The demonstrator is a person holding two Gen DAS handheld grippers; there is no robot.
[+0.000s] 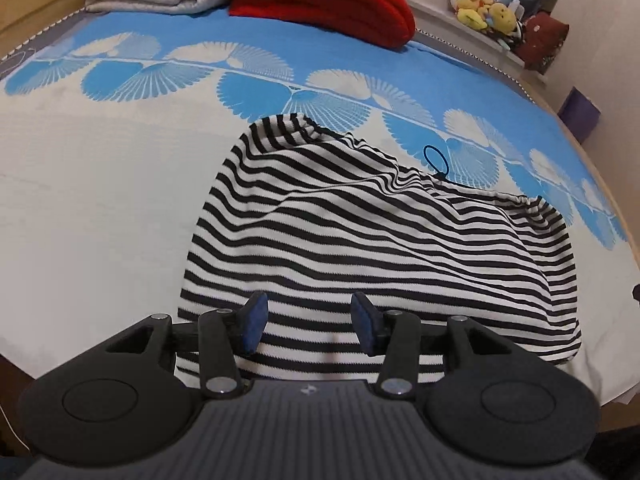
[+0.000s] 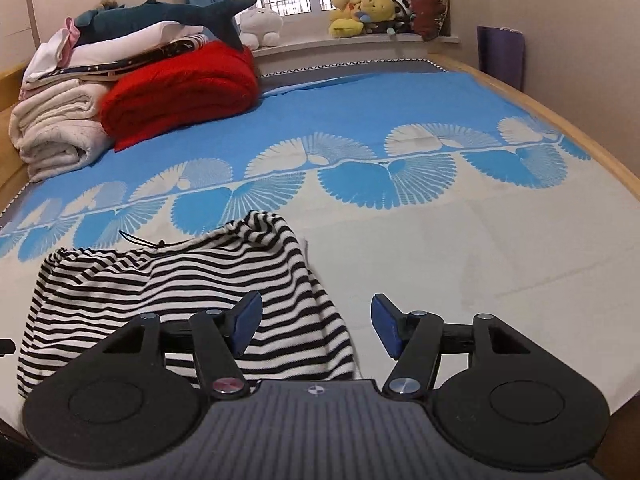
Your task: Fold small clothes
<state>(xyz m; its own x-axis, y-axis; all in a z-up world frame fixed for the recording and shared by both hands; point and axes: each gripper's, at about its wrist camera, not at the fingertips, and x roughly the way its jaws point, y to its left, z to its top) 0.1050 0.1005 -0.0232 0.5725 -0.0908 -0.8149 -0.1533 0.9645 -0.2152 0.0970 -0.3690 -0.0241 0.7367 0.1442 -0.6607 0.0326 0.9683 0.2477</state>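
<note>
a bed with a blue and white fan-print cover (image 2: 400, 128) fills the room, red blanket (image 2: 180, 88) folded at its far end. the striped garment (image 1: 360, 232) lies rumpled on the near white part. left gripper (image 1: 306, 326) hovers over its near edge, fingers spread, empty. right gripper (image 2: 316, 326) gapes wide at the cloth's right edge, holding nothing.

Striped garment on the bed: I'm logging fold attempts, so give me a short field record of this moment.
garment: striped garment, black and white, rumpled, partly doubled over
surface: bedspread, blue and white fan print
cord: black loop at the garment's far edge
left gripper: open, over the garment's near edge, holding nothing
right gripper: open, at the garment's right edge
behind: red blanket, white blanket
</note>
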